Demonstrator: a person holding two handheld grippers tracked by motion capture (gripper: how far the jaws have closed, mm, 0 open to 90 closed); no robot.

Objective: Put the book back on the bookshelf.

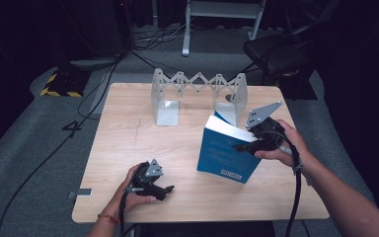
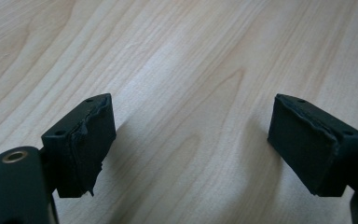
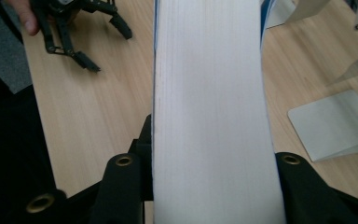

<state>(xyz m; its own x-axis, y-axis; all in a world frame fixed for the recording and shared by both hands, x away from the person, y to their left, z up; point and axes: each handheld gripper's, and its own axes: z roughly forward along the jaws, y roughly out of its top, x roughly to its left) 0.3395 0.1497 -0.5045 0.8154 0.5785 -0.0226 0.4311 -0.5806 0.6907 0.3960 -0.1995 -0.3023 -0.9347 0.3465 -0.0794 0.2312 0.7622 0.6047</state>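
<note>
While my right tongs [image 1: 249, 144] clamp the book [image 1: 225, 154] by its page edge, tilting it upright at the counter's [image 1: 128, 148] three o'clock so it can go into the rack [image 1: 197, 94] at twelve, my left tongs [image 1: 163, 190] rest apart, empty, at seven

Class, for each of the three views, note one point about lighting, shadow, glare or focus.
High view: the pale wooden table is lit while the surroundings fall into darkness. Left gripper view: soft glare on the wood between the open jaws of the left gripper, each jaw casting a faint shadow. Right gripper view: the white page edge of the blue paperback book, clamped in the right gripper, looks washed out and slightly soft.
</note>
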